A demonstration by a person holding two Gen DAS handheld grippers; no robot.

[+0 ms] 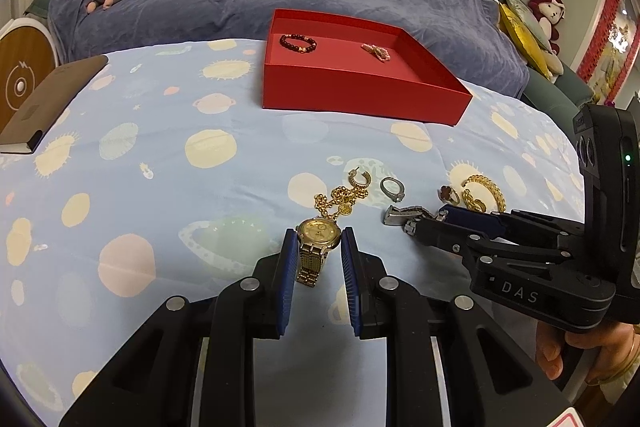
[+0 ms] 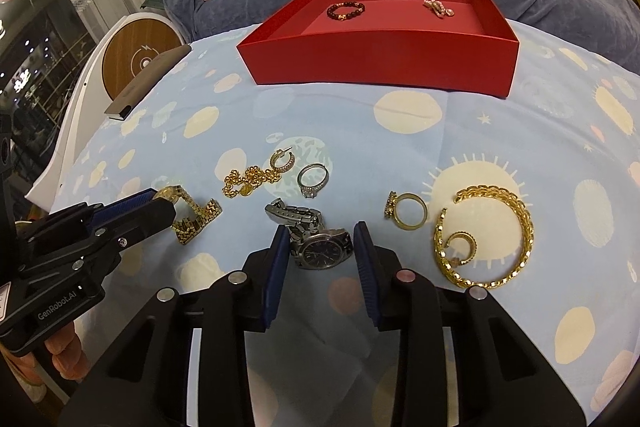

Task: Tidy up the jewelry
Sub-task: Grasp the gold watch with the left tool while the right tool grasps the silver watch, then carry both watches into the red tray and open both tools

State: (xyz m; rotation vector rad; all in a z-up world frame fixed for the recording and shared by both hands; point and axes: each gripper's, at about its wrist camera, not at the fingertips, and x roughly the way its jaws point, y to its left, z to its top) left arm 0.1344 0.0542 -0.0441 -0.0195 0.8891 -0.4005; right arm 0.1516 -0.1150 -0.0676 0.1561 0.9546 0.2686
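- The left gripper (image 1: pixel 319 241) angles down at the planet-print bedspread (image 1: pixel 160 155), its blue pads pinching the case of a gold watch (image 1: pixel 319 231); the watch's link band trails toward the camera between the fingers.
- The right gripper (image 2: pixel 321 239) also angles down, its pads flanking a silver watch (image 2: pixel 322 250) with a dark dial. The left pad seems to touch the case, but a sliver of gap shows at the right one, so no firm grip yet.
- A gold chain (image 1: pixel 340 201), hoop earring (image 1: pixel 360 179) and stone-set silver ring (image 1: pixel 393 189) lie between the watches and the red box (image 1: pixel 352 95).
- The box holds a dark beaded bracelet (image 1: pixel 298 43) and a pink one (image 1: pixel 375 51).
- Only the right wrist view clearly shows the gold ring (image 2: pixel 408 211) and the wide gold bangle (image 2: pixel 504 231) curling round a small gold ear cuff (image 2: pixel 462 247).
- Only the left wrist view shows a hand (image 1: pixel 584 347) gripping the right tool's handle, and the brown notebook's (image 1: pixel 44 99) full cover.
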